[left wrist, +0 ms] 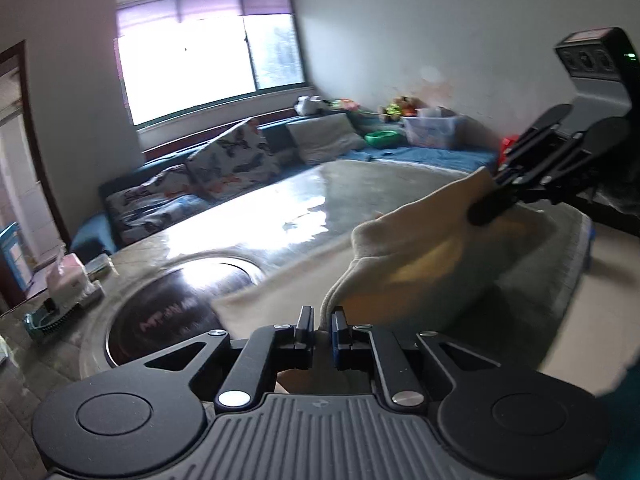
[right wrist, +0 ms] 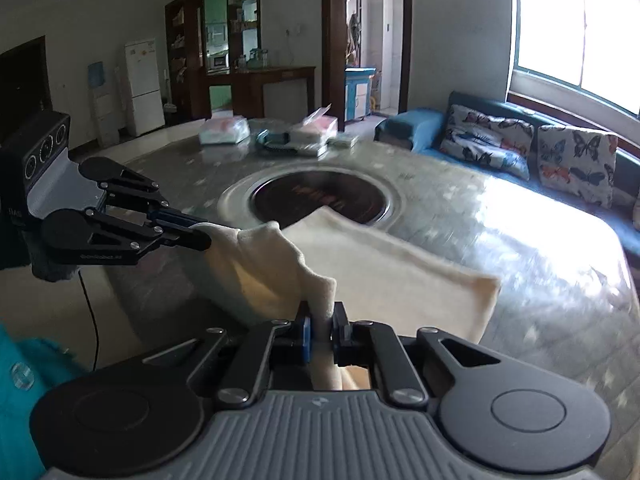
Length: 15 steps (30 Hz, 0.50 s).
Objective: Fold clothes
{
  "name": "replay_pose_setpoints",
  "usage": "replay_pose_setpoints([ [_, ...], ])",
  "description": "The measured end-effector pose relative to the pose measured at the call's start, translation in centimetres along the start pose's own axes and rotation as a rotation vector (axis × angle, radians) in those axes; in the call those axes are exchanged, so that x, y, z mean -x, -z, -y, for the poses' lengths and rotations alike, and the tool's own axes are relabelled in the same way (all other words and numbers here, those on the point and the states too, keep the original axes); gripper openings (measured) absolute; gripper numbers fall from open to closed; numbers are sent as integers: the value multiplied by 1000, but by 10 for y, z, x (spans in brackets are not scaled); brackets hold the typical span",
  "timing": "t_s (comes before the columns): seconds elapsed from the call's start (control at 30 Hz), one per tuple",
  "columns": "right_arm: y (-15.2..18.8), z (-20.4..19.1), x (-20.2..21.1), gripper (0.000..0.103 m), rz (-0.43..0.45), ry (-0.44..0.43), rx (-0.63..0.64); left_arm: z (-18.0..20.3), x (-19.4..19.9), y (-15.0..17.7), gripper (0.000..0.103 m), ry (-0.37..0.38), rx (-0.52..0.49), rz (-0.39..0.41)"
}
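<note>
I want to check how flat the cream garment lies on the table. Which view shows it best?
The right wrist view: the cream garment spreads across the table with its far edge visible. The left wrist view shows mainly the lifted, bunched part between both grippers.

My left gripper (left wrist: pixel 321 330) pinched an edge of the cream cloth (left wrist: pixel 416 264), which rose in a sagging span to my right gripper (left wrist: pixel 490 204), clamped on its far corner. Below lay the glossy table (left wrist: pixel 280 216); its round inset (left wrist: pixel 176 308) looked blurred, perhaps a cooktop.
</note>
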State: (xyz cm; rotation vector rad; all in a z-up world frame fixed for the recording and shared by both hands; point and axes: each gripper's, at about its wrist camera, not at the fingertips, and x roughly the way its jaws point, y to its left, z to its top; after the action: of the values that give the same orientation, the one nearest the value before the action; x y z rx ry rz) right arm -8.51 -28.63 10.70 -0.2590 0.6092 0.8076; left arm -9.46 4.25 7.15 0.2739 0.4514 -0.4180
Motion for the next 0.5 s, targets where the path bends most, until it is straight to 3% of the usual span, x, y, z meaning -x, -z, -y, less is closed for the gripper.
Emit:
replay_pose_setpoints([
  [0.3, -53, 57, -68, 9, -12, 49, 4, -38, -92, -34, 9, -107, 123, -70],
  [0.5, -61, 88, -139, 9, -77, 95, -42, -56, -155, -30, 10, -178, 179, -166],
])
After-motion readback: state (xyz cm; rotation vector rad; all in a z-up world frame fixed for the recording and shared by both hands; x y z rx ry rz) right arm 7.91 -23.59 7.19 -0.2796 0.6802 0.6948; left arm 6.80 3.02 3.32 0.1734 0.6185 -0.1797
